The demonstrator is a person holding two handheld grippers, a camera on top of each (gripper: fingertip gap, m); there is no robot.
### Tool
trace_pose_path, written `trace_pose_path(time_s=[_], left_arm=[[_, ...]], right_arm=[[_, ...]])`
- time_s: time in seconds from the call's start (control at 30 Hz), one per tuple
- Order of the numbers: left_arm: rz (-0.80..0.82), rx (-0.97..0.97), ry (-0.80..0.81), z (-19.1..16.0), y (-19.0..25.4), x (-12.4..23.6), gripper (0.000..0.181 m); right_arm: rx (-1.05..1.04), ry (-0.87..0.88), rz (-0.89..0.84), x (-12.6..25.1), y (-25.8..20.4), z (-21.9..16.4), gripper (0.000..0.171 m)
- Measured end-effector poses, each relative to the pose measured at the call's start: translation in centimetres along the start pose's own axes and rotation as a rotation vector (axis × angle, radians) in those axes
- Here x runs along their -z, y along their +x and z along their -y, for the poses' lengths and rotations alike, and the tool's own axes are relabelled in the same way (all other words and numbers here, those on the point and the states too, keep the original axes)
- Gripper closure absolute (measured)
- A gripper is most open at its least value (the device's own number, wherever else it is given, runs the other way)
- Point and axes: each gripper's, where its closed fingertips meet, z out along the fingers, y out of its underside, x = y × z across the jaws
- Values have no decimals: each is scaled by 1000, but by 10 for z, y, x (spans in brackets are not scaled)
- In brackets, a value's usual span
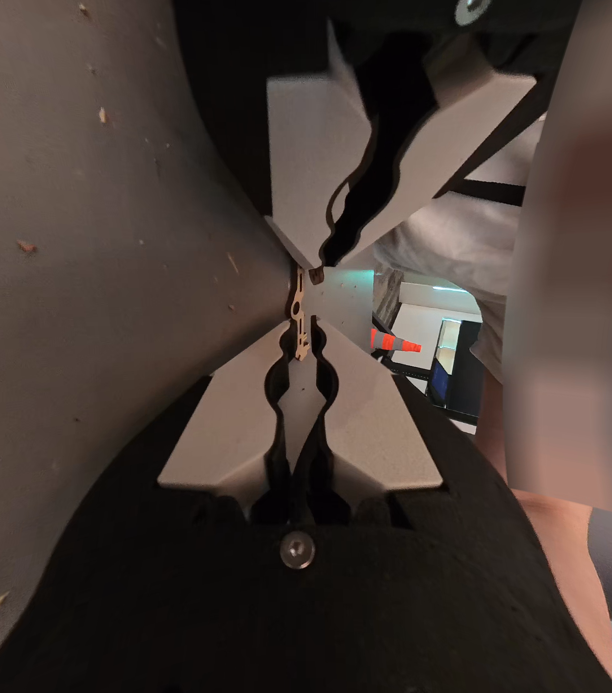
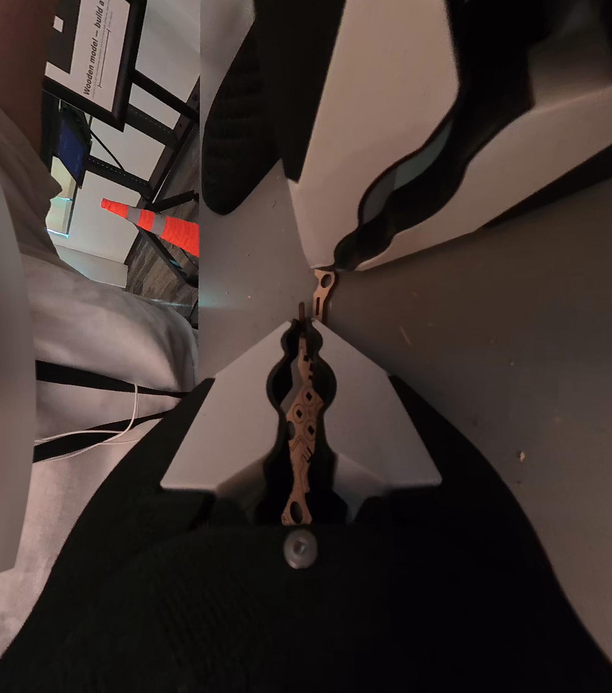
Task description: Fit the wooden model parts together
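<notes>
My left gripper (image 1: 300, 324) is shut on a thin pale wooden strip (image 1: 297, 296) with a round hole, which sticks out past its fingertips. My right gripper (image 2: 303, 322) is shut on a longer flat wooden part (image 2: 302, 420) with diamond and round cut-outs, lying between its fingers; only a short dark end pokes out at the tips. The grippers meet tip to tip above the grey table (image 1: 109, 262). In the left wrist view the right gripper (image 1: 315, 264) comes in from above with that dark end (image 1: 316, 276) beside the strip. In the right wrist view the left gripper (image 2: 334, 264) holds the strip (image 2: 322, 290).
Small wood crumbs lie scattered on the table (image 2: 484, 337). A person in a light shirt (image 2: 109, 337) sits close behind. An orange traffic cone (image 2: 162, 225) and a framed sign (image 2: 83, 56) stand beyond, by a black frame. A black mesh object (image 2: 229, 131) lies on the table. The black mesh object (image 2: 229, 131) is about 20 centimeters from both grippers' fingertips.
</notes>
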Motion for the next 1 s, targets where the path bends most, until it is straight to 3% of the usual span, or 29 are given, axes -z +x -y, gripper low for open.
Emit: trace_pose_path(time_s=[0.23, 0.37, 0.53, 0.63, 0.73, 0.9, 1.0], left_arm=[[155, -2, 107, -9, -1, 3, 170], [341, -88, 306, -5, 0, 8, 161], [710, -224, 485, 2, 5, 0, 147], [980, -263, 510, 2, -2, -7, 140], [1148, -279, 553, -2, -7, -7, 146], [1166, -255, 652, -8, -4, -14, 154], [1213, -265, 663, -7, -5, -12, 173]], right_arm=[[80, -18, -25, -3, -5, -1, 169], [103, 86, 71, 7, -29, 11, 170], [302, 131, -138, 34, -15, 16, 170], [290, 160, -124, 36, -18, 16, 170], [254, 180, -79, 35, -20, 14, 170], [242, 199, -67, 34, -22, 7, 170], [230, 202, -52, 31, -21, 5, 170]])
